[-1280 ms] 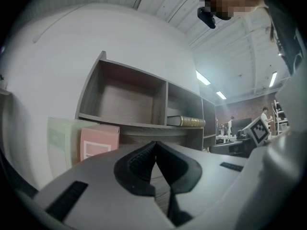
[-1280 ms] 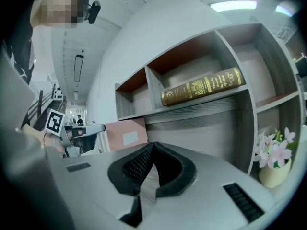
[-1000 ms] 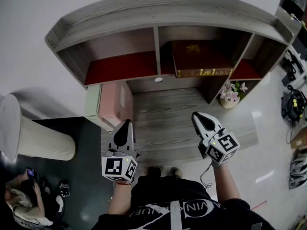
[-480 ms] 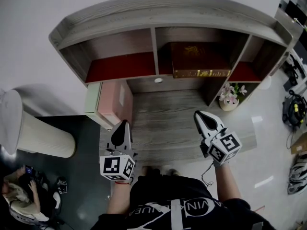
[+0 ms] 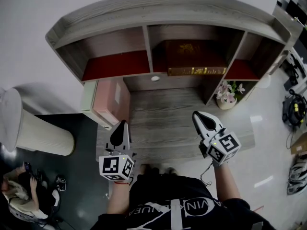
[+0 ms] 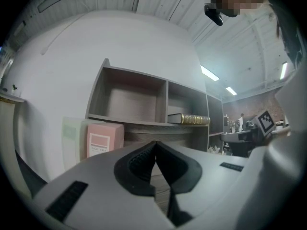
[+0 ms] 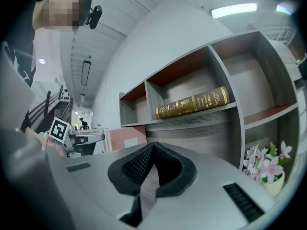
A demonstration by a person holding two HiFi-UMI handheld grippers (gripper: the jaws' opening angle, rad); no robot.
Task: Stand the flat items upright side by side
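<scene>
Both tools are held level over the near edge of the wooden desk (image 5: 163, 116), with nothing gripped. The left gripper (image 5: 122, 122) is seen with its jaws pressed fully together and empty. The right gripper (image 5: 197, 114) is likewise closed on nothing, its dark pads meeting at the tip. The gold-spined book (image 7: 192, 103) is shown lying flat on the middle shelf of the hutch (image 5: 168, 11). It is placed straight ahead of and above the right gripper, and ahead and to the right of the left one. A pink box (image 6: 100, 140) is stood upright on the desk just ahead and to the left of the left gripper, with a pale green box (image 6: 72, 134) set against its far side. A small pot of flowers (image 7: 269, 169) is seen ahead and to the right of the right gripper.
</scene>
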